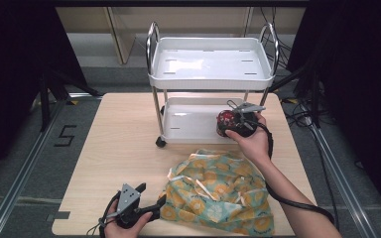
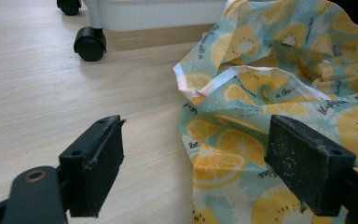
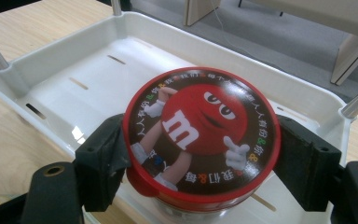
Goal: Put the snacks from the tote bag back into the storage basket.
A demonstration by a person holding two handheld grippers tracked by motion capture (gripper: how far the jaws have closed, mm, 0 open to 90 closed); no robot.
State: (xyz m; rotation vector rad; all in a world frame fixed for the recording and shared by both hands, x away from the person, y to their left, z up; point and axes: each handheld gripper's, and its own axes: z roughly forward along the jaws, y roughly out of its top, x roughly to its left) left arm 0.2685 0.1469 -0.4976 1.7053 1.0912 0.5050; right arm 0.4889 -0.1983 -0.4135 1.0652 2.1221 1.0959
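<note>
1. Nearest the person, the left gripper [image 1: 141,194] sits low over the wooden table [image 1: 119,148] at its near edge, held in the left hand [image 1: 124,225]. Its jaws stand wide apart with nothing between them.
2. Just beside it, to its right, lies a crumpled lemon-print cloth [image 1: 218,191]. In the left gripper view the cloth [image 2: 279,107] spreads under and behind the right-side jaw, while the other jaw stands over bare wood; whether that jaw touches the fabric cannot be told.
3. Farther off, the right hand [image 1: 252,141] reaches past the cloth and holds the right gripper [image 1: 238,119] at the near right corner of the cart's lower tray [image 1: 188,121].
4. The right gripper is clamped on a round candy tub [image 3: 203,140] with a red-rimmed lid, one jaw pressed on each side of the lid. The tub [image 1: 226,120] hangs over the lower tray [image 3: 98,74]; whether it rests on the tray cannot be told.
5. Farthest, the white cart's upper tray [image 1: 211,64] stands between chrome handles.
</note>
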